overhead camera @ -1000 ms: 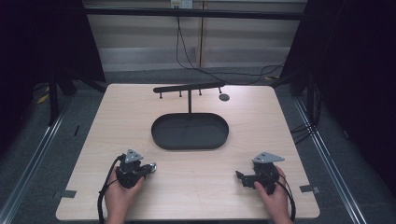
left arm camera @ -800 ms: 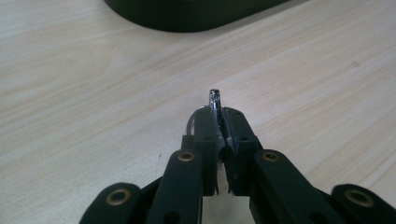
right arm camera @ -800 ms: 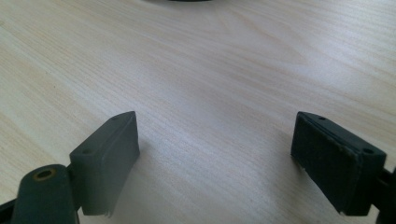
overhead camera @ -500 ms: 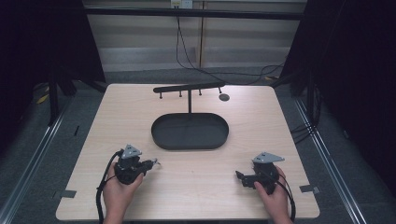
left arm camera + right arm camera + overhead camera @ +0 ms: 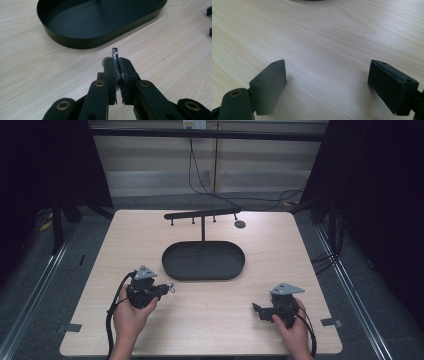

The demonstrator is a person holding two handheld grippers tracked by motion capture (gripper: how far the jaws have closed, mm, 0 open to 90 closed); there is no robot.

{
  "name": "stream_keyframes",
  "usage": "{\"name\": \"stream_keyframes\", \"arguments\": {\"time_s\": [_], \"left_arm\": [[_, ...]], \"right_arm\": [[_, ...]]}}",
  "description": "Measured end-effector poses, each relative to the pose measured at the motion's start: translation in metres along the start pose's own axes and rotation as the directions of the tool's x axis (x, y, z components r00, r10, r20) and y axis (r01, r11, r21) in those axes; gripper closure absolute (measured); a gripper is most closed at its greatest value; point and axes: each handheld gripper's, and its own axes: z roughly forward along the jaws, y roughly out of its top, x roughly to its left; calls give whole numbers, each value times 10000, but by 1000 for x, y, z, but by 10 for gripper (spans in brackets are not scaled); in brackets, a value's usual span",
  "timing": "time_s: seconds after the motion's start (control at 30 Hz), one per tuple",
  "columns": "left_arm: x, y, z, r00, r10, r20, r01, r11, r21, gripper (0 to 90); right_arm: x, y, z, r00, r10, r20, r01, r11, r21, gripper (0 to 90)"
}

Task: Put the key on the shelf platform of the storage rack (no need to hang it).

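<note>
Operator: What is your left gripper (image 5: 167, 288) holding?

Tech: Its 2 fingers (image 5: 110, 72) are clamped together on a small silver metal piece (image 5: 114, 53) (too small to identify), whose tip protrudes past them. It sits above the tabletop (image 5: 210, 312), just in front of the black oval tray (image 5: 172, 268).

Operator: And the right gripper (image 5: 256, 309)?

Tech: Your right-hand fingers (image 5: 270, 82) stand wide apart with bare wood between them, low over the near right area, well apart from the tray.

Operator: Anything behind the tray?

Tech: A black T-shaped rack (image 5: 202, 214) rises from the tray's far edge, with 1 small dark disc (image 5: 240, 224) lying beside its right end.
</note>
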Motion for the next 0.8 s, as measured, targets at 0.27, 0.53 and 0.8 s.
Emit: {"name": "stream_keyframes", "arguments": {"time_s": [0.27, 0.53, 0.8], "left_arm": [[-5, 16, 5, 9997, 244, 101, -246, 9996, 123, 852], [-6, 27, 11, 9998, 218, 36, -218, 9998, 36, 852], [-8, 40, 15, 9997, 241, -6, -241, 9996, -144, 851]], "right_arm": [[0, 0, 0, 10000, -12, 0, 12, 10000, -3, 148], [0, 0, 0, 10000, 1, -1, -1, 10000, -1, 148], [0, 0, 0, 10000, 1, 0, -1, 10000, -1, 148]]}}
